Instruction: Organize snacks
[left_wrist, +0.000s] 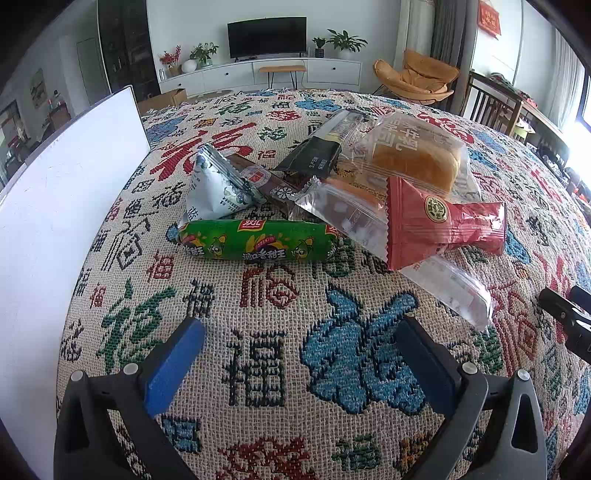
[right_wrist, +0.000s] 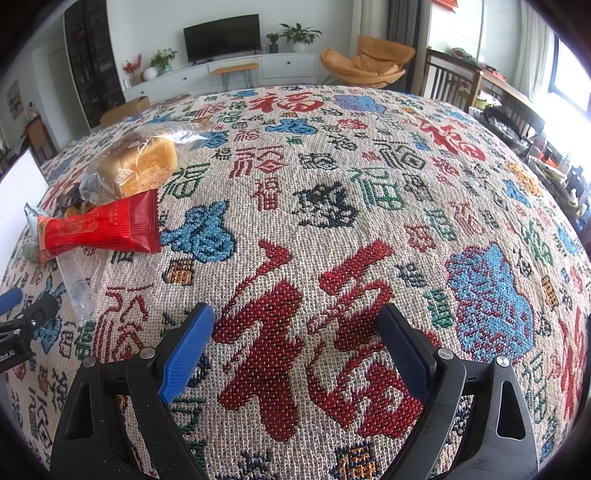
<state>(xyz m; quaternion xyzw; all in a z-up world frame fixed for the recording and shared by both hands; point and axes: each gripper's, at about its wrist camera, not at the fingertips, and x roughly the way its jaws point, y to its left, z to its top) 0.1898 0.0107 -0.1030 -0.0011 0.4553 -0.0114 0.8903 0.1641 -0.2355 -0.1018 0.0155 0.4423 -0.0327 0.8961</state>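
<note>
Snacks (left_wrist: 332, 192) lay heaped; my left gripper (left_wrist: 301, 354) and right gripper (right_wrist: 295, 343) gaped wide, empty. I'd grab the green sausage (left_wrist: 258, 240) crosswise first.

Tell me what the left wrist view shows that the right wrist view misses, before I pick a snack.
Left wrist only: green sausage, blue-white triangular pack, black wrapped bar and most of the white box.
Right wrist only: the bare stretch of patterned cloth right of the pile.
Both: bread bag, red packet, clear packet. Both grippers' fingers are open, holding nothing.
</note>
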